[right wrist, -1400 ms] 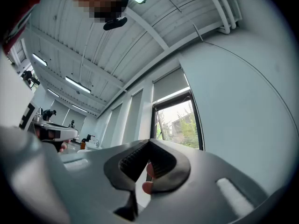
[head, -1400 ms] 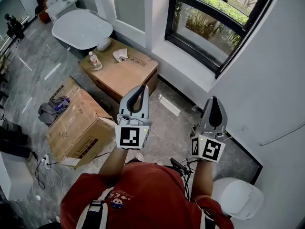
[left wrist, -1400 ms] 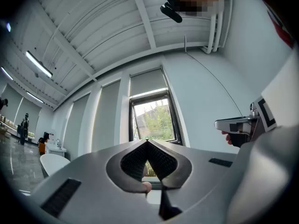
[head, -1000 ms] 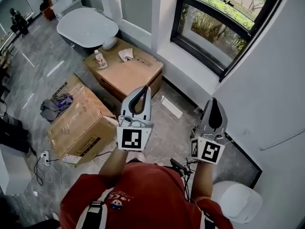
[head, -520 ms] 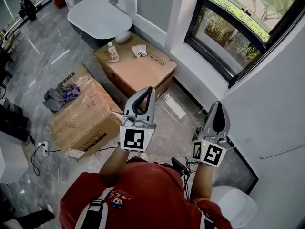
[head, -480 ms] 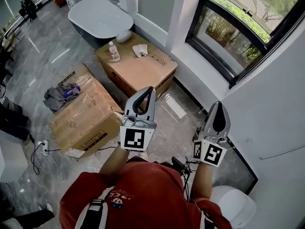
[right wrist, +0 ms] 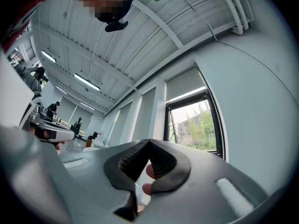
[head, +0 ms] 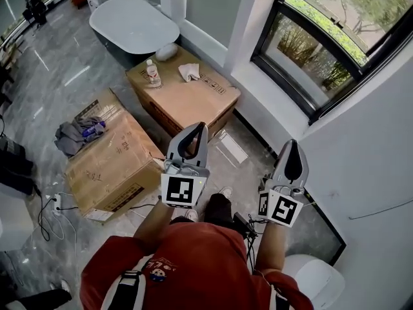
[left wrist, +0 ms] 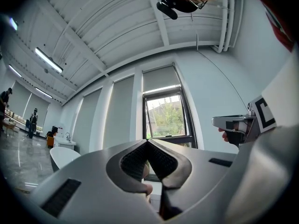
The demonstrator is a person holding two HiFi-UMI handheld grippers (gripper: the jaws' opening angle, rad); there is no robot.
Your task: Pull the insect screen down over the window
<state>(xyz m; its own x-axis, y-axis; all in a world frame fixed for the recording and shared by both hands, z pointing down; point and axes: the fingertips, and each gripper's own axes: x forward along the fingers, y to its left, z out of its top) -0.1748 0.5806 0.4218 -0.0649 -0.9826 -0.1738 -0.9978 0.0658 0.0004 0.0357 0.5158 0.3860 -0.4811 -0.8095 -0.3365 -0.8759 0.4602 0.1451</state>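
Note:
The dark-framed window (head: 322,37) is at the upper right of the head view, above a white sill (head: 258,89). In the left gripper view a grey rolled screen (left wrist: 161,78) covers the top of the window (left wrist: 167,118), and glass shows below it. The same screen (right wrist: 187,85) shows in the right gripper view. My left gripper (head: 199,126) is shut and empty, held over the floor in front of me. My right gripper (head: 292,144) is beside it, nearer the white wall, also shut and empty. Both are well short of the window. Their tips (left wrist: 147,141) (right wrist: 149,141) meet with nothing between them.
Two cardboard boxes (head: 184,95) (head: 106,160) stand on the grey floor to the left, the far one bearing a bottle (head: 153,74) and a cloth. A white bathtub (head: 132,21) lies beyond. A white toilet (head: 316,283) is at lower right, and cables (head: 48,208) at lower left.
The view has slid, so the window sits further right and higher. A leg and shoe have come into view below the left gripper. Both grippers remain shut and side by side.

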